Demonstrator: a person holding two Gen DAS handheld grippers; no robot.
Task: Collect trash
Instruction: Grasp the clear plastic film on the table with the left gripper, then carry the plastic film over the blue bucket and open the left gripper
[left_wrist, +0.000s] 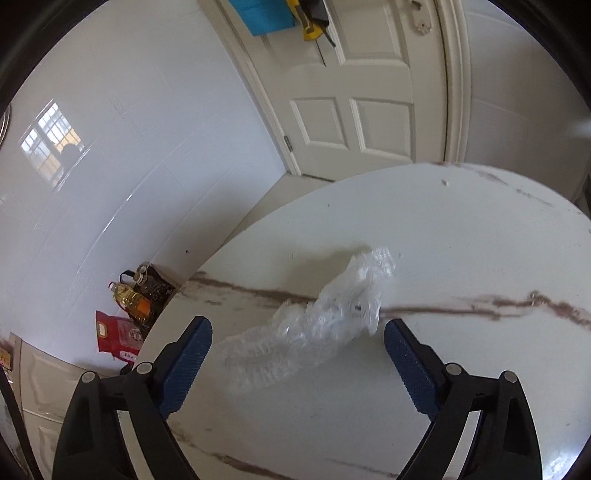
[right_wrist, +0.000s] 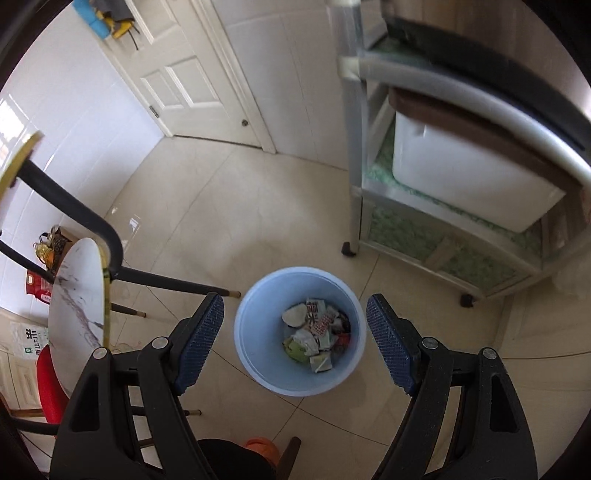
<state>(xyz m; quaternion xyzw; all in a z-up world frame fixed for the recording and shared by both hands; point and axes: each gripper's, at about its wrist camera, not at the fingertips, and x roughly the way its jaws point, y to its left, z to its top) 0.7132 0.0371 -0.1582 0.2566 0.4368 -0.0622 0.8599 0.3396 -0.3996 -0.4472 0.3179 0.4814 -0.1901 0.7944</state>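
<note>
A crumpled piece of clear plastic wrap (left_wrist: 314, 325) lies on the white marble table (left_wrist: 461, 240). My left gripper (left_wrist: 297, 336) is open just above the table, and the near end of the wrap lies between its blue fingers (left_wrist: 192, 354). My right gripper (right_wrist: 295, 317) is open and empty, held high over a light blue trash bin (right_wrist: 255, 350) on the floor. The bin holds several crumpled wrappers and papers (right_wrist: 316, 334).
A white door (left_wrist: 351, 96) stands behind the table. An oil bottle (left_wrist: 133, 299) and red bag (left_wrist: 116, 334) sit by the wall. A small round marble table (right_wrist: 75, 295), black chair legs (right_wrist: 166, 282) and a metal shelf cart (right_wrist: 443, 206) surround the bin.
</note>
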